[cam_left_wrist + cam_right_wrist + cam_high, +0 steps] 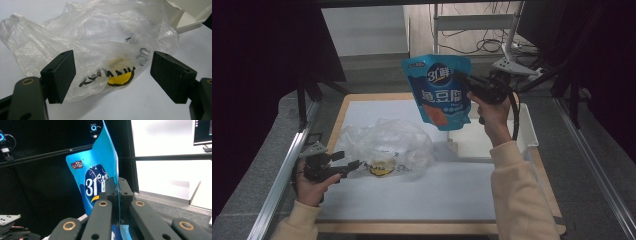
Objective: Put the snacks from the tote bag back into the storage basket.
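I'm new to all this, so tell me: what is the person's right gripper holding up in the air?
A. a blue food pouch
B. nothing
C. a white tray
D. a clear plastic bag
A: the right gripper has its fingers pinched shut on the edge of the blue food pouch, lifted above the table.

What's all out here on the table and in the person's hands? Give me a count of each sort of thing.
Blue snack pouch, held up in the right tongs: 1
Clear plastic bag with a yellow and black print, on the table: 1
White tray at the table's far right: 1
Hand-held tongs, counting the left tongs: 2
Total: 5
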Demonstrator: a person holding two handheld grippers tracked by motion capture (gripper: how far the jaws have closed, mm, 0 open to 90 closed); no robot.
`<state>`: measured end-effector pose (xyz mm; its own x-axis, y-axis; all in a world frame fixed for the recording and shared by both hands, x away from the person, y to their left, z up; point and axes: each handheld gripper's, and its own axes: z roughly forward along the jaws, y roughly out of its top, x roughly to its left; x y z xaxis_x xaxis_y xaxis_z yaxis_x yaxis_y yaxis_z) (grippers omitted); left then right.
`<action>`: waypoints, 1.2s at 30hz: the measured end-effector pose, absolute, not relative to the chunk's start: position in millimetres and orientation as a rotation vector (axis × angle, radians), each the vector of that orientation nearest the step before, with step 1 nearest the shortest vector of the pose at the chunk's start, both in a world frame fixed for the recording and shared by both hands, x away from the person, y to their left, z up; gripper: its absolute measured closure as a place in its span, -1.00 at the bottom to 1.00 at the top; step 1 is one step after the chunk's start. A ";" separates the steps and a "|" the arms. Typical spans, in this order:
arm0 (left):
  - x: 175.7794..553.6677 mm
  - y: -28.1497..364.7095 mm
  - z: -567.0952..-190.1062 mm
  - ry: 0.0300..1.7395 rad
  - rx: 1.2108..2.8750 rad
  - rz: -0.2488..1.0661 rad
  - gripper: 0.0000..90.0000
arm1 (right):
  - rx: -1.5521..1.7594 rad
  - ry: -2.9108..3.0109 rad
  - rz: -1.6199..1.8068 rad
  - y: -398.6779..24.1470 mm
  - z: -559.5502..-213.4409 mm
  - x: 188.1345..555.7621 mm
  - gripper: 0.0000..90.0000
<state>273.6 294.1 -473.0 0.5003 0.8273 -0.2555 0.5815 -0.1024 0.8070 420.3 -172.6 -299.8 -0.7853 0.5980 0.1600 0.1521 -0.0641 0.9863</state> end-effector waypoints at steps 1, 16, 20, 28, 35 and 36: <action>273.7 294.1 -472.9 1.183 1.795 0.325 -0.54 | 0.807 1.888 1.914 -174.5 -299.9 421.0 0.98; 272.5 293.4 -473.7 1.186 1.801 0.329 -0.54 | 0.853 1.838 1.897 -199.6 -300.3 424.3 0.98; 272.0 292.6 -474.0 1.193 1.798 0.328 -0.53 | 0.863 1.832 1.888 -206.6 -301.3 425.1 0.97; 272.3 292.0 -475.6 1.198 1.802 0.329 -0.53 | 0.899 1.809 1.876 -222.4 -304.4 428.6 0.97; 270.2 294.5 -475.6 1.206 1.795 0.333 -0.53 | 0.932 1.789 1.865 -234.4 -308.6 435.0 0.97; 270.2 294.2 -475.6 1.207 1.796 0.333 -0.53 | 0.933 1.789 1.863 -235.8 -309.7 436.1 0.97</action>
